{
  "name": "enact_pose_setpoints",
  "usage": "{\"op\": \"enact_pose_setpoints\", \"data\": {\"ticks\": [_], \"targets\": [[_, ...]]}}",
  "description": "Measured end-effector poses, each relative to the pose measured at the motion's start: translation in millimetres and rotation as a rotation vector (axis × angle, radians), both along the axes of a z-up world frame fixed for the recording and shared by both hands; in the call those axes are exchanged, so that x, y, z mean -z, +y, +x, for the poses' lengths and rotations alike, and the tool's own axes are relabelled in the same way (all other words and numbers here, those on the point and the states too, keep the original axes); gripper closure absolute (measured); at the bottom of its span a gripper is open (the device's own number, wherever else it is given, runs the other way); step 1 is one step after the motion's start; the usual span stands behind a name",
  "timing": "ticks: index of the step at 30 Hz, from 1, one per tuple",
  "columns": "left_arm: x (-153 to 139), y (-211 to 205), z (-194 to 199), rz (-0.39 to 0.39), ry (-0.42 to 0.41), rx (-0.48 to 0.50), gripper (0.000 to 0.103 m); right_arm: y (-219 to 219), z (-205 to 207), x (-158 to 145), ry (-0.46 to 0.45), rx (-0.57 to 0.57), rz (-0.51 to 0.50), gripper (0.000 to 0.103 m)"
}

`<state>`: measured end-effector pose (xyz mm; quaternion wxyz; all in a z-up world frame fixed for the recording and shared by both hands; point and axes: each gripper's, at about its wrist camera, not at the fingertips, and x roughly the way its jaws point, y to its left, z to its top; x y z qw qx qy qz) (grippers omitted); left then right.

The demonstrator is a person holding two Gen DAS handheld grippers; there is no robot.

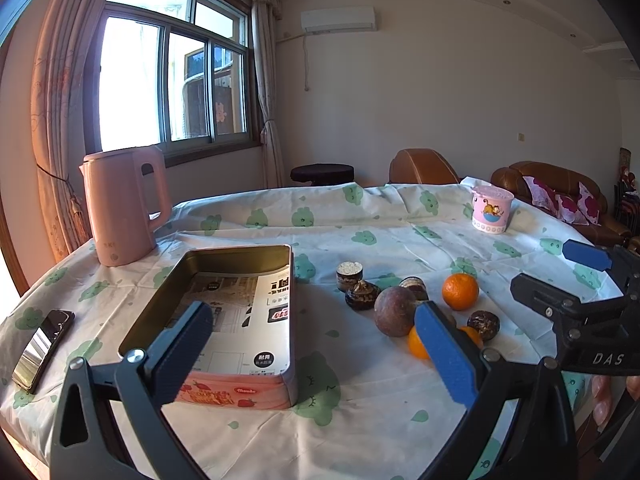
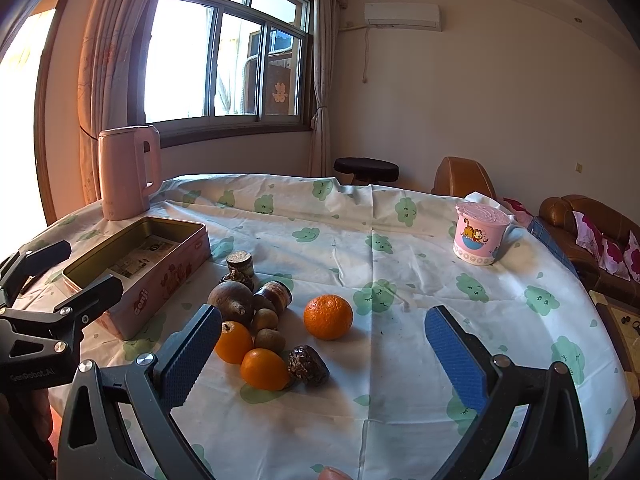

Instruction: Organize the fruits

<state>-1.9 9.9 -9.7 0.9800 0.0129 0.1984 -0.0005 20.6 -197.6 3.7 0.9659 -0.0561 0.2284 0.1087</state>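
Right wrist view puts the fruit pile just ahead and to the left of the right hand-held gripper [image 2: 323, 354], and that is the relation to watch. Its blue pads stand wide apart with nothing between them. The round orange [image 2: 328, 317] sits alone, almost dead centre between the fingers, a little apart from the cluster where two more oranges, small brown fruits and a big brown-purple fruit [image 2: 231, 302] crowd together. No long axis to fuss over on that orange; it is round, so any approach angle should do.

The left hand-held gripper [image 1: 316, 354] is spread open too, empty, hovering over the near end of the pink tin [image 1: 240, 394], which lies open on the surface left of the fruit, its long side running away from us. From there the fruit lies off to its right. My call: the right one is nearer the lone orange, and the tin waits to the left.
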Motion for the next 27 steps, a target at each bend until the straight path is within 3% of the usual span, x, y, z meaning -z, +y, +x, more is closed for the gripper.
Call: {"op": "enact_pose_setpoints", "data": {"ticks": [27], "targets": [[11,-5,2,0.012,0.024,0.003,0.0,-5,2,9,0.012,-0.002,0.007,0.001]]}}
